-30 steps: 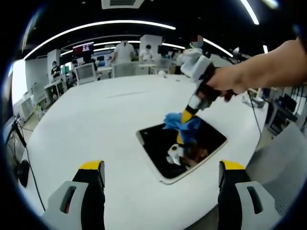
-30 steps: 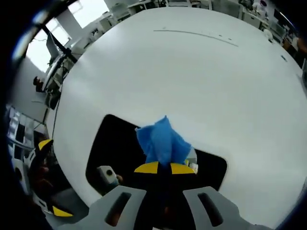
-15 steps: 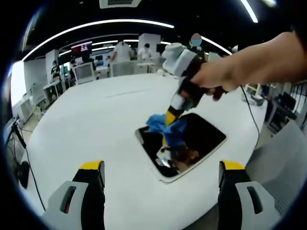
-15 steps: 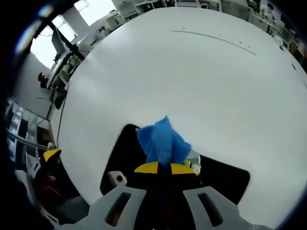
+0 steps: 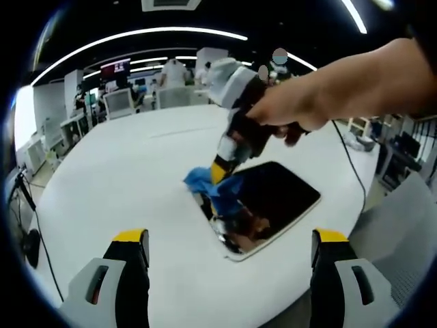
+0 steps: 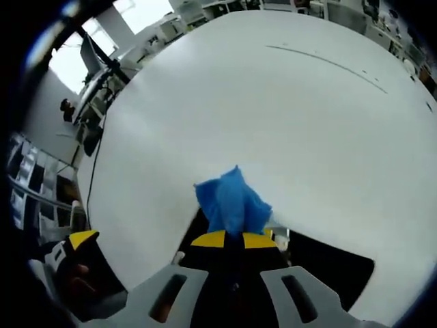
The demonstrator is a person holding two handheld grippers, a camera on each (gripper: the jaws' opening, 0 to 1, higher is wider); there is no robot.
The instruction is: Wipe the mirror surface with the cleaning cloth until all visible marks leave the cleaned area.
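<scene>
On the mirror (image 5: 270, 201) edge, the right gripper (image 6: 229, 239) is clamping the blue cloth (image 6: 231, 201); left gripper (image 5: 229, 256) is idling agape; wiping is looking unfinished.

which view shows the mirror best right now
The left gripper view: the whole mirror lies on the white table, all edges visible, with the right gripper pressing the blue cloth at its far-left corner. The right gripper view catches just a dark strip of it, behind the cloth and jaws.
</scene>
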